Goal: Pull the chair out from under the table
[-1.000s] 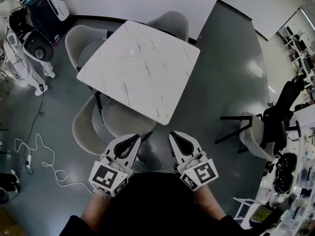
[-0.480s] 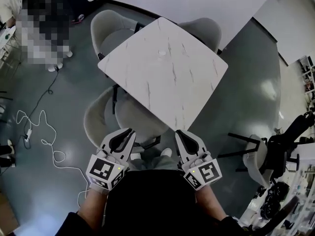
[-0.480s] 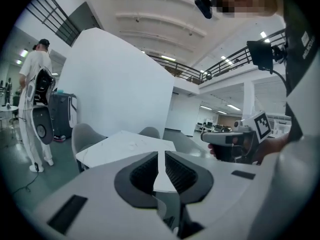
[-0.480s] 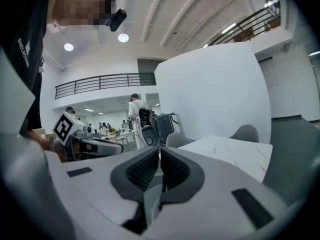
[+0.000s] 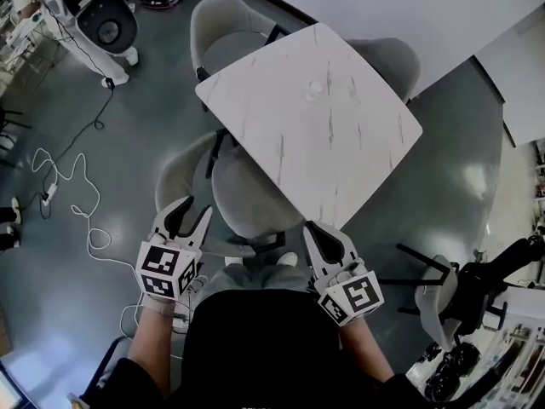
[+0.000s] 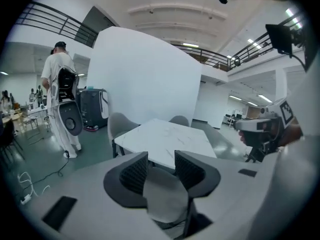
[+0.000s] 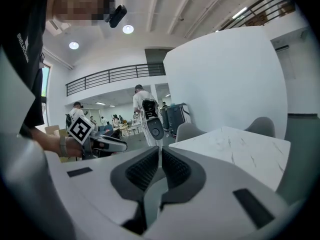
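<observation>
- Head view: the chair is tucked under the near left edge of the table. Part of its seat is under the top, and its curved back faces the person. The left gripper is just beside the rim of the back. The right gripper is near the table's near corner, apart from the chair.
- I judge that the step in hand is the reach for the chair's back. To do it well, one pad should go on each side of the shell's upper rim and close firmly before any pull. The pull should then go straight away from the table's edge, so the chair's legs slide and do not catch the dark legs under the top.
- Left gripper view: the jaws are spread and opening, and the pads press on nothing. Through the gap I see a grey shape, which seems to be the chair's shell, and the marble top is behind it.
- Right gripper view: the jaws are pressed almost together, with only a thin slit and nothing between them. This gripper would have to open first if it is to help.
- The room: the floor is smooth, glossy and grey-green, so the chair should slide on it. A white cable lies on the floor left of the chair. Two more grey chairs stand at the table's far edges, and a white machine is beyond them.
</observation>
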The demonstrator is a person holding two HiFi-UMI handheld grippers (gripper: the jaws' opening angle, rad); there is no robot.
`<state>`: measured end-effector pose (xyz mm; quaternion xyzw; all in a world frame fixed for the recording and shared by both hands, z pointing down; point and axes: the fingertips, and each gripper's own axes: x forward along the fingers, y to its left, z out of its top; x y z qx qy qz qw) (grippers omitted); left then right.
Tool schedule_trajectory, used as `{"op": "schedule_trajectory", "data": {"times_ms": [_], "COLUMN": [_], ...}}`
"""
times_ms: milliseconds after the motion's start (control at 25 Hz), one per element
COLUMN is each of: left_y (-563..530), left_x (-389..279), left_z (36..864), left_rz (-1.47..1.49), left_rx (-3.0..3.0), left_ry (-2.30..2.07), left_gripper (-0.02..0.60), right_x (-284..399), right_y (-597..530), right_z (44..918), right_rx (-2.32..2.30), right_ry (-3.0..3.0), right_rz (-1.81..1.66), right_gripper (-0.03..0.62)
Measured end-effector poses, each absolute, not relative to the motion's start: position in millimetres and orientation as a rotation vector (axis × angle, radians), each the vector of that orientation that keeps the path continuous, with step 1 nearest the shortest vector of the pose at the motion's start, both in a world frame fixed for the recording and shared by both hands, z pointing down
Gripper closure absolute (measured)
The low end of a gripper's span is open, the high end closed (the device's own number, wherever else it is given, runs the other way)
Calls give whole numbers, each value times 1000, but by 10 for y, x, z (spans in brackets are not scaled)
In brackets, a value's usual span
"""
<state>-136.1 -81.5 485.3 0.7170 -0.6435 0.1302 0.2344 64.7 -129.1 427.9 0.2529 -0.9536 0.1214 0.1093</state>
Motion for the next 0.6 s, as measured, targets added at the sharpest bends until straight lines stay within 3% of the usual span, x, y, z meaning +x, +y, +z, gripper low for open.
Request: {"op": "schedule_trajectory", "data": {"times_ms": [280, 600], "left_y": [-661, -695], "left_x": [-2302, -2878], "left_z": [5425, 6266], "left_rz": [461, 593], "left_rx": [1719, 1562], "left_ry": [-1923, -1845], "left_gripper": [385, 325], "right_x": [344, 165], "right_y": [-1269, -1254], "right_z": [4344, 4407], "right_rx": [699, 716], "right_ry": [-2801, -2766], "right_rz": [363, 366], "right_gripper": [579, 579]}}
